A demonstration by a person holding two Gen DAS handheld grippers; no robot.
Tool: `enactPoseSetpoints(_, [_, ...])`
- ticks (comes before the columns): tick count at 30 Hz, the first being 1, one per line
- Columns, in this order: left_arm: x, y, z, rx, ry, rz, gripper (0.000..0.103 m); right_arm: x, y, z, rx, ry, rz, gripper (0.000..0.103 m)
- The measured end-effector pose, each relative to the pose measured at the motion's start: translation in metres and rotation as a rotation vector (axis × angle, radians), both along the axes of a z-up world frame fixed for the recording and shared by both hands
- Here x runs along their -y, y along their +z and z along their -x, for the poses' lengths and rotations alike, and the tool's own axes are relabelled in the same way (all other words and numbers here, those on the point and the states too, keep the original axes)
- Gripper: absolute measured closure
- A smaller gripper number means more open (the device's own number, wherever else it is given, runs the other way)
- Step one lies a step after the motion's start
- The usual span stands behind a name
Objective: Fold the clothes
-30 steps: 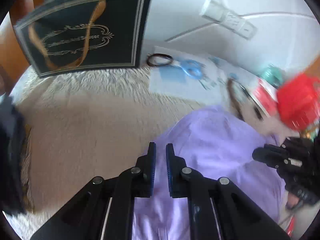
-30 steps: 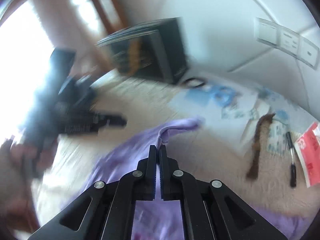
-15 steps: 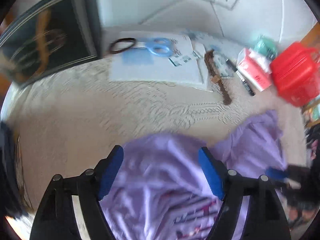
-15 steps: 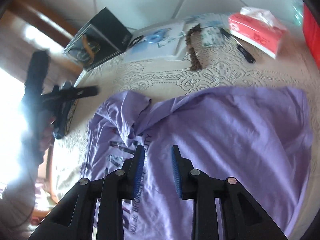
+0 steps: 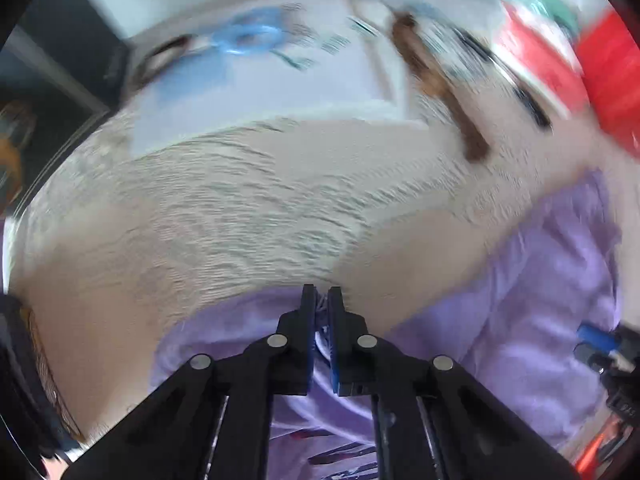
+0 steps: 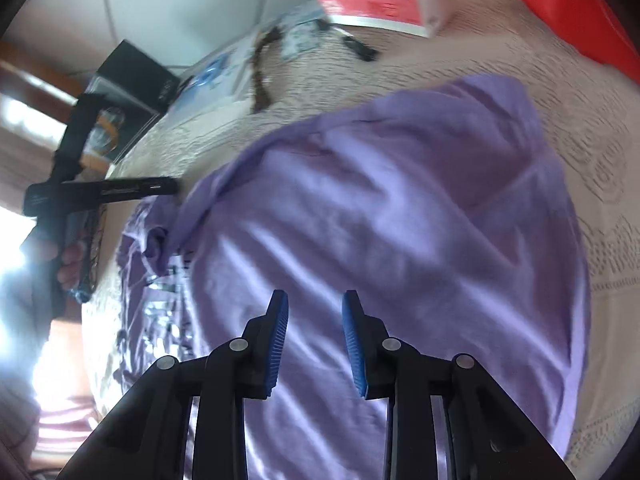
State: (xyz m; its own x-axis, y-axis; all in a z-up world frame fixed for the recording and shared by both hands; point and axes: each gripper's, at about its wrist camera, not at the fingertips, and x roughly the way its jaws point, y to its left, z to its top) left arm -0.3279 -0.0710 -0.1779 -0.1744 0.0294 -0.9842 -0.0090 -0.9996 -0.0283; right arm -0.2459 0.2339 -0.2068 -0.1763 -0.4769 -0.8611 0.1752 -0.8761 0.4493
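Note:
A purple T-shirt [image 5: 520, 320] with dark printed lettering lies rumpled on a cream lace tablecloth [image 5: 240, 208]. My left gripper [image 5: 321, 300] points straight down and is shut on the shirt's near edge, with a pinch of fabric between its blue pads. In the right wrist view the shirt [image 6: 400, 220] fills the middle, and the left gripper [image 6: 160, 188] meets its far left corner, a hand behind it. My right gripper [image 6: 314, 300] hangs open over the broad plain part of the shirt, nothing between its pads. The picture is motion-blurred.
Along the far side of the table lie papers with blue scissors [image 5: 248, 36], a brown strip [image 5: 440, 88], a black pen [image 6: 360, 48], a red tissue pack [image 6: 384, 0] and a red container [image 6: 568, 12]. A black box [image 6: 132, 76] stands at the far left.
My left gripper opened wide, came down and shut on the shirt's edge. My right gripper let its jaws part, rolled, and sank closer over the shirt.

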Motion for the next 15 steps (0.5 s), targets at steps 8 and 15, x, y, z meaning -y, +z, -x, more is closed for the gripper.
enactPoseSetpoints(8, [0.049,0.087,-0.132,-0.215,0.126,-0.081,0.097,-0.048,0.01,-0.026,-0.026,-0.097,0.026,0.075])
enactPoseSetpoints(15, [0.077,0.053,-0.197,-0.085,0.212,-0.055,0.048,-0.098,0.01,-0.063,0.0,-0.189,-0.001,0.074])
